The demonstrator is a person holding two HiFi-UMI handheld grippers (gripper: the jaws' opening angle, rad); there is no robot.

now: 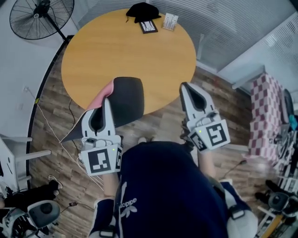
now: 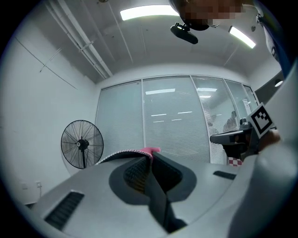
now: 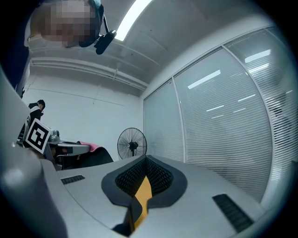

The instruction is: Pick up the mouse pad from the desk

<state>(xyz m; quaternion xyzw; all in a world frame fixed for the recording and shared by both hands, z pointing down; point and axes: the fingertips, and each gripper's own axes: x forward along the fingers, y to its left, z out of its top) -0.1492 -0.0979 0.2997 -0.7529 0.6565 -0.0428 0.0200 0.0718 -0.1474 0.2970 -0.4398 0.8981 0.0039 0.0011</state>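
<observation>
The mouse pad [image 1: 128, 100] is being held by the left tool [image 1: 108, 103], whose jaws are being pressed together on the pad's near edge. In the head view the pad is being shown as a dark sheet with a pink underside. That underside is being turned up along the left edge, and one corner is hanging down toward the wooden floor [image 1: 56, 116]. The pad's far part is being seen in front of the near rim of the round wooden counter [image 1: 125, 51]; whether it is touching that rim cannot be told. In the left gripper view a strip of pink and a dark, textured edge are being pinched right at the jaw tips.

The right tool [image 1: 185, 87] is being held level beside the left one, just past the counter's near-right rim and apart from the pad. Its jaws are being kept together, with nothing being gripped between them; only a sliver of the orange counter top is being seen through the slot below the tips.

At the counter's far edge a black cloth [image 1: 142, 10], a small framed card [image 1: 149, 26] and a white card holder [image 1: 170, 21] are lying close together. A standing fan [image 1: 42, 18] is being seen to the far left of the counter, and a red-and-white checked cloth [image 1: 267, 111] to the right. A person's dark top [image 1: 163, 190] is filling the bottom of the head view.
</observation>
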